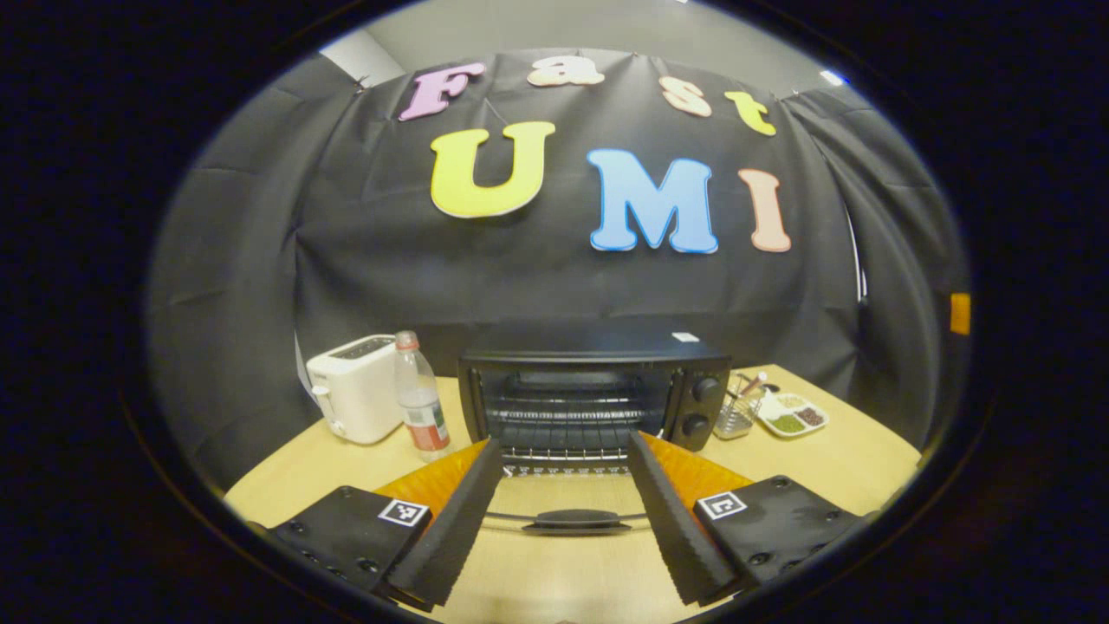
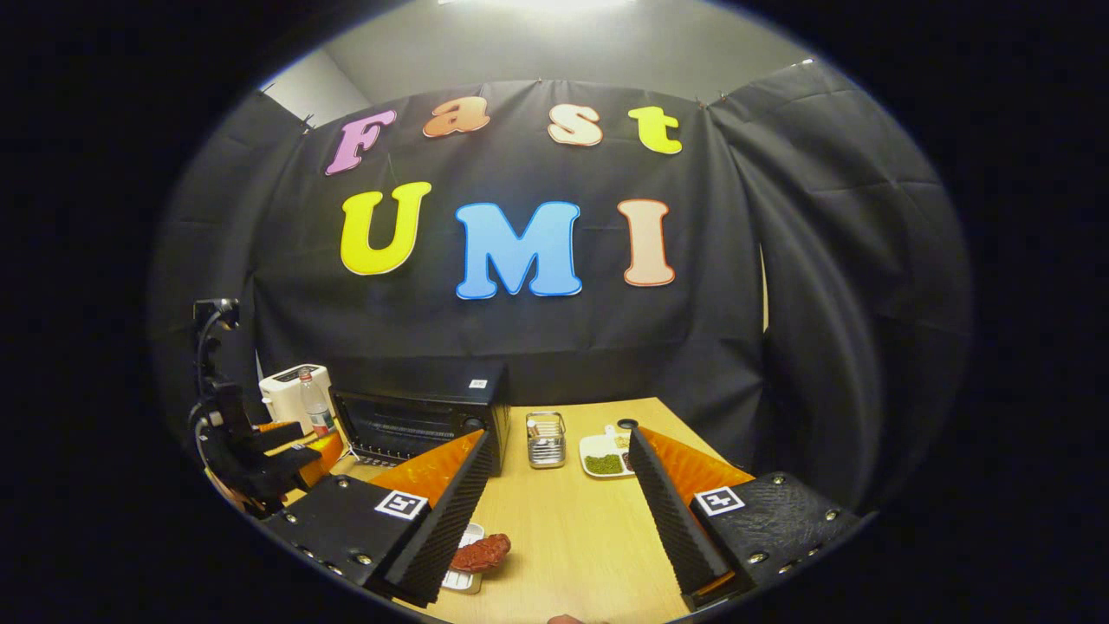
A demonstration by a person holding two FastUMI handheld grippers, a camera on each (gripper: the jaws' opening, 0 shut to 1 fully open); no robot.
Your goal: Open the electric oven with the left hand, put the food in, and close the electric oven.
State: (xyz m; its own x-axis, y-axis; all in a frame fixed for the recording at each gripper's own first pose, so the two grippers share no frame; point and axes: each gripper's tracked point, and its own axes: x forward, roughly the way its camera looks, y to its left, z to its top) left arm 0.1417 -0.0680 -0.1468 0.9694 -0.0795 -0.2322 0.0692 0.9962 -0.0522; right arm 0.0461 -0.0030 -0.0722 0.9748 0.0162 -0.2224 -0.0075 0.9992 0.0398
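Wood tabletop (image 1: 823, 468) carries the electric oven (image 1: 598, 394), whose glass door (image 1: 563, 511) already lies folded down with its handle between the spread fingers of our left gripper (image 1: 567, 511). Our right gripper (image 2: 554, 511) is spread too, holding nothing, with the reddish food (image 2: 481, 552) on a white dish (image 2: 463, 579) beside its left finger. We judge the next move is to lower the right gripper squarely over the food, pinch it gently across its middle, and lift it level toward the oven rack (image 1: 563, 433).

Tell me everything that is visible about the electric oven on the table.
The electric oven is a black box that stands upright on the wooden table, beside a plastic bottle. Its glass door is folded down flat, handle toward the camera, showing wire racks inside. Two round knobs sit on its right panel. Neither claw touches it.
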